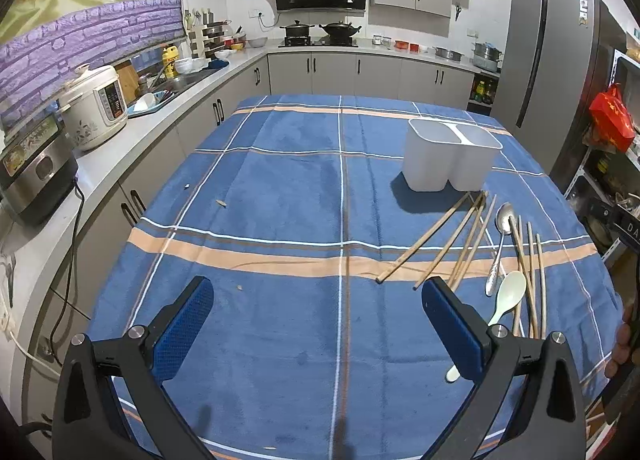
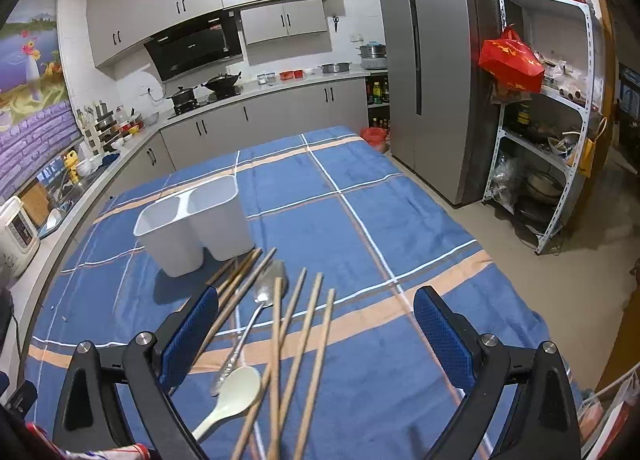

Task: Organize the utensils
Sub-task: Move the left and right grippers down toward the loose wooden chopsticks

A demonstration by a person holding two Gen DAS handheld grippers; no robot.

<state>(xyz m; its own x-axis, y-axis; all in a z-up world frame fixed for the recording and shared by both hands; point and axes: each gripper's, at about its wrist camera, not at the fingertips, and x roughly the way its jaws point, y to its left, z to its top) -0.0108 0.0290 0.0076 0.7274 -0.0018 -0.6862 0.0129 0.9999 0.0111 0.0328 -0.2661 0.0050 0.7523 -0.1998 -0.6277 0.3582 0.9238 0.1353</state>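
Hovering above the bench [image 1: 280, 188], the left gripper [image 1: 318, 324] has its jaws spread wide with nothing between them. The right gripper [image 2: 316, 334] is likewise wide open and holds nothing, though chopsticks [image 2: 304, 340] lie on the cloth under its span. A steel spoon [image 2: 256, 316] and a pale spoon [image 2: 236, 390] lie among them. The white two-compartment holder [image 2: 192, 220] stands upright just beyond the chopstick tips.
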